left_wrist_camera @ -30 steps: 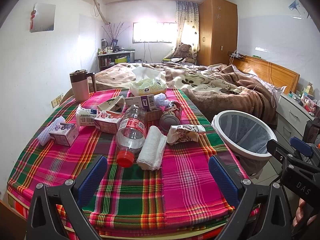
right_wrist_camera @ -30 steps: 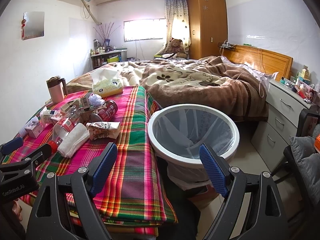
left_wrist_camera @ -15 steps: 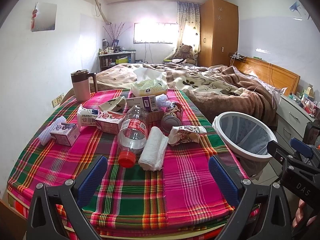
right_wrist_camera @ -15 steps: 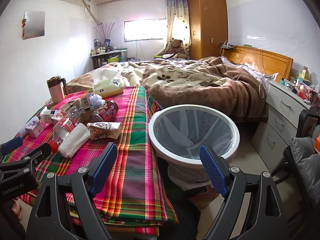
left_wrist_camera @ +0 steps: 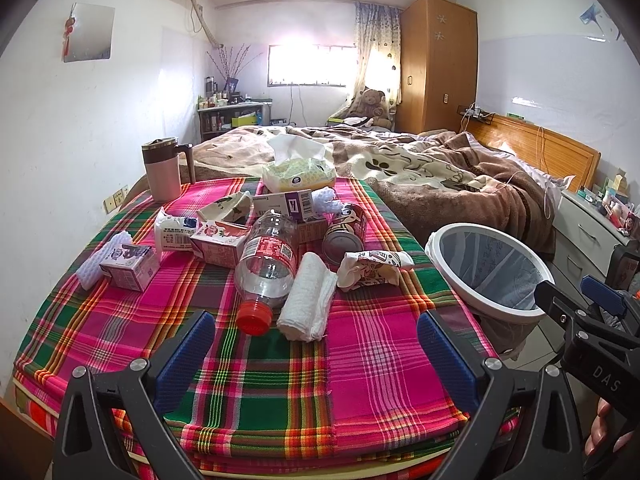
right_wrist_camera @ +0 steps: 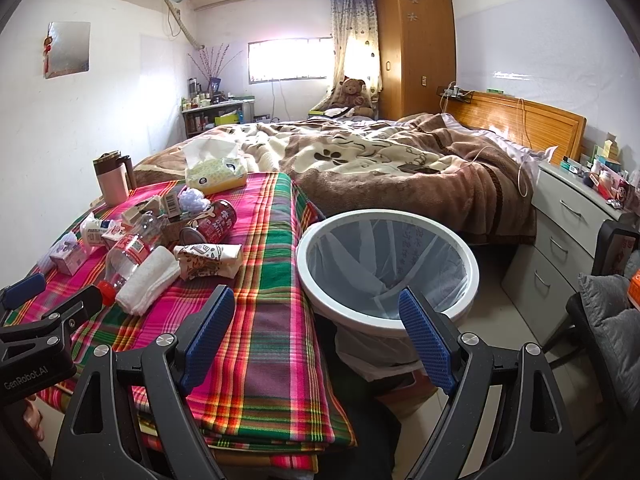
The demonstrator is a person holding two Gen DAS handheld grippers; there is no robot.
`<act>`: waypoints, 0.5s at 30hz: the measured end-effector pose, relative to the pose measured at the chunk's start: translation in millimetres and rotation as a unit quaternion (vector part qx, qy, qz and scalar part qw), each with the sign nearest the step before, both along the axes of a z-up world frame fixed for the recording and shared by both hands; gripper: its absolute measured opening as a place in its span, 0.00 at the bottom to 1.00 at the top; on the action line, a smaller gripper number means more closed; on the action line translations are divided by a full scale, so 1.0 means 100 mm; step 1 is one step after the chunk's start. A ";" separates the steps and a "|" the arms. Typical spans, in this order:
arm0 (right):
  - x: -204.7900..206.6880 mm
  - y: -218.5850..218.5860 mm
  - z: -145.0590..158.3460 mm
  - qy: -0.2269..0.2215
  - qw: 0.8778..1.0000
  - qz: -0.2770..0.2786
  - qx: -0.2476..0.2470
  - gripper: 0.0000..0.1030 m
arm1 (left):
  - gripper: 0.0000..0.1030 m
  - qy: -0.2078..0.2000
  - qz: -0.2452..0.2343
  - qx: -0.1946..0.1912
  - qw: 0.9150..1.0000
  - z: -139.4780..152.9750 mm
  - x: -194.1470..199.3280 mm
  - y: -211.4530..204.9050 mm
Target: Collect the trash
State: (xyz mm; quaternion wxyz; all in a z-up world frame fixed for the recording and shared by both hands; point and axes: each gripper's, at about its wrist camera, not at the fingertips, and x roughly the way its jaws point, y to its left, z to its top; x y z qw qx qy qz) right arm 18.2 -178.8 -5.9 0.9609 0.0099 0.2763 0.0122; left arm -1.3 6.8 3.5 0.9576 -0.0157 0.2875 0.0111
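Left gripper (left_wrist_camera: 314, 354) and right gripper (right_wrist_camera: 316, 338) both spread wide, holding nothing. Trash pile — plastic bottle (left_wrist_camera: 266, 266), rolled towel (left_wrist_camera: 308, 302), can (left_wrist_camera: 345, 232) — frame centre on plaid cloth (left_wrist_camera: 360, 360); bin (right_wrist_camera: 386, 268) lower right.

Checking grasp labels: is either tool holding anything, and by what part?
Nothing held. Left tool and right tool are both open and empty; the bottle lies untouched on the table.
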 end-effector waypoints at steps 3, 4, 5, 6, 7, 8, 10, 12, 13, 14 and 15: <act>0.00 0.00 0.00 0.000 1.000 0.000 0.000 0.83 | 0.99 0.001 0.000 0.000 1.000 0.00 0.00 0.00; 0.00 0.00 0.00 0.001 1.000 0.000 -0.001 0.83 | 0.99 0.001 0.000 -0.001 1.000 -0.01 0.00 0.01; -0.01 0.00 0.00 0.000 1.000 0.000 -0.001 0.83 | 0.99 0.001 0.001 -0.001 1.000 -0.01 0.00 0.01; -0.01 0.00 0.00 0.000 1.000 0.001 -0.001 0.83 | 0.99 0.001 0.001 -0.001 1.000 -0.01 0.00 0.01; -0.01 0.00 0.00 0.000 1.000 0.000 -0.001 0.83 | 0.99 0.001 0.001 -0.001 1.000 -0.01 0.00 0.01; -0.01 0.00 0.00 0.000 1.000 0.000 -0.001 0.83 | 0.99 0.001 0.001 -0.001 1.000 -0.01 0.00 0.01; -0.01 0.01 0.00 0.000 1.000 0.000 -0.001 0.83 | 0.99 0.001 0.001 -0.001 1.000 -0.02 0.01 0.01; 0.00 0.01 0.00 0.001 1.000 0.000 -0.002 0.83 | 0.99 0.002 0.002 -0.002 1.000 -0.02 0.01 0.01; 0.00 0.01 0.00 0.001 1.000 0.000 -0.002 0.83 | 0.99 0.002 0.002 -0.002 1.000 -0.03 0.02 0.02; 0.00 0.01 0.00 0.002 1.000 0.000 -0.002 0.83 | 0.99 0.003 0.003 -0.002 1.000 -0.04 0.03 0.02; 0.01 0.02 0.00 0.003 1.000 -0.001 -0.002 0.83 | 0.99 0.003 0.004 -0.003 1.000 -0.05 0.04 0.02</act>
